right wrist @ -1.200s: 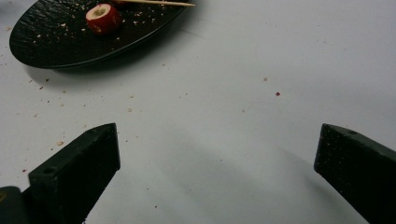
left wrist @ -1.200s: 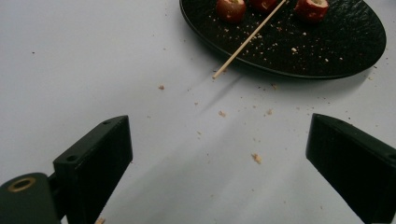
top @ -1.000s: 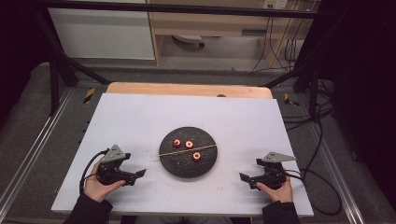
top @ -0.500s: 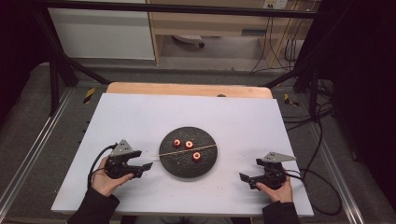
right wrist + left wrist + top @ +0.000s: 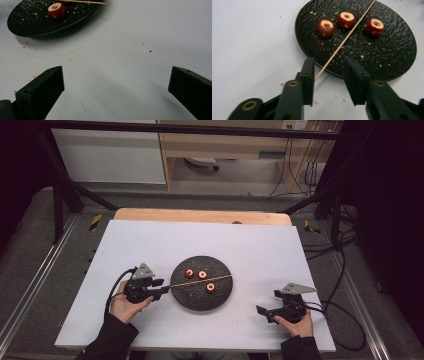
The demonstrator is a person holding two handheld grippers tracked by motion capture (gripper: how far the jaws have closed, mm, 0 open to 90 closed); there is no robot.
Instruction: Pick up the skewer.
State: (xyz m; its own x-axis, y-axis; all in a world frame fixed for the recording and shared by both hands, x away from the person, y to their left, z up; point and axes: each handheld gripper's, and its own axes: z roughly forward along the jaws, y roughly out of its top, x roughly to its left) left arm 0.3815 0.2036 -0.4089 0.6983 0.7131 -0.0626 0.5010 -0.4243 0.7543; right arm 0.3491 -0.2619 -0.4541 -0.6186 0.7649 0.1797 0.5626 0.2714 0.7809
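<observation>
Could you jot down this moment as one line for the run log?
left gripper: jaws just closing around skewer tip, not pinched | right gripper: open, idle | black plate: three red fruits

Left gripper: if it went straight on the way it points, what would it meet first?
Probably the near end of the thin wooden skewer, between the left gripper jaws, which have been closing; then the round black textured plate.

The left gripper (image 5: 159, 288) has moved from the lower left of the frame toward the centre, to the skewer (image 5: 200, 281) end; its jaws have been closing, apparently not yet pressing it.
</observation>
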